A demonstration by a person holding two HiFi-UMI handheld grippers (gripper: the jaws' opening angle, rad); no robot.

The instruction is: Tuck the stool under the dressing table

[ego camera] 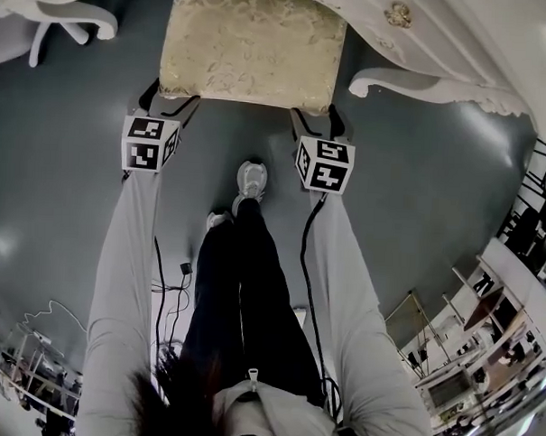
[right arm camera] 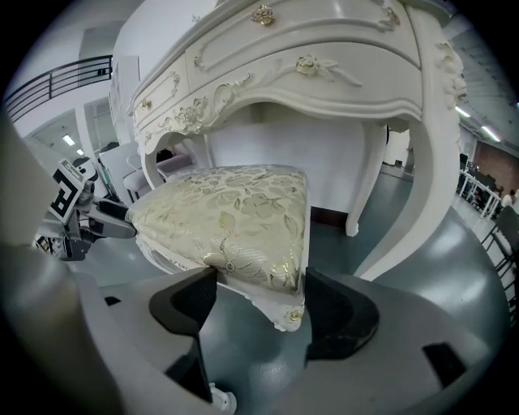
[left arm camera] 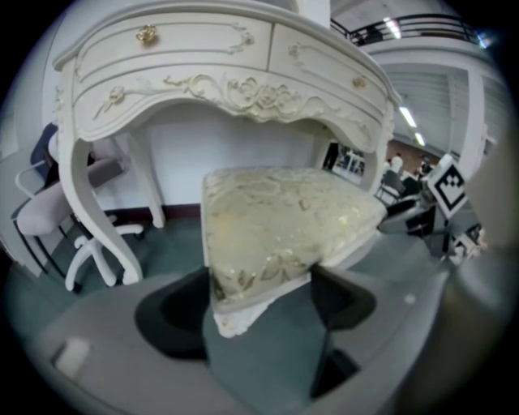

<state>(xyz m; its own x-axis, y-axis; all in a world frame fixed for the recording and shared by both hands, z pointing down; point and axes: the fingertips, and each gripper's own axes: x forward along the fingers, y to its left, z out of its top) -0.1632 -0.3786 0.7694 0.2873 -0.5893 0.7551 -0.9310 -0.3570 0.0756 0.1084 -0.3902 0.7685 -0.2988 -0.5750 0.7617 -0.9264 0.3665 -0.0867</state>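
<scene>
The stool (ego camera: 253, 45) has a cream cushion with a gold flower pattern and a white carved frame. It stands on the grey floor, its far edge between the legs of the white dressing table (ego camera: 470, 40). My left gripper (ego camera: 165, 101) is shut on the stool's near left corner (left arm camera: 243, 267), and my right gripper (ego camera: 315, 124) is shut on its near right corner (right arm camera: 268, 251). The left gripper (left arm camera: 259, 296) and the right gripper (right arm camera: 259, 296) each show a cushion corner pressed between the jaws. The dressing table (left arm camera: 203, 65) (right arm camera: 324, 57) rises just behind the stool.
The table's curved legs (ego camera: 414, 83) (ego camera: 79, 13) flank the stool. A chair with a white star base (left arm camera: 93, 247) stands to the left. The person's feet (ego camera: 249, 180) are just behind the stool, cables (ego camera: 166, 294) trail on the floor, and racks (ego camera: 526, 224) line the right.
</scene>
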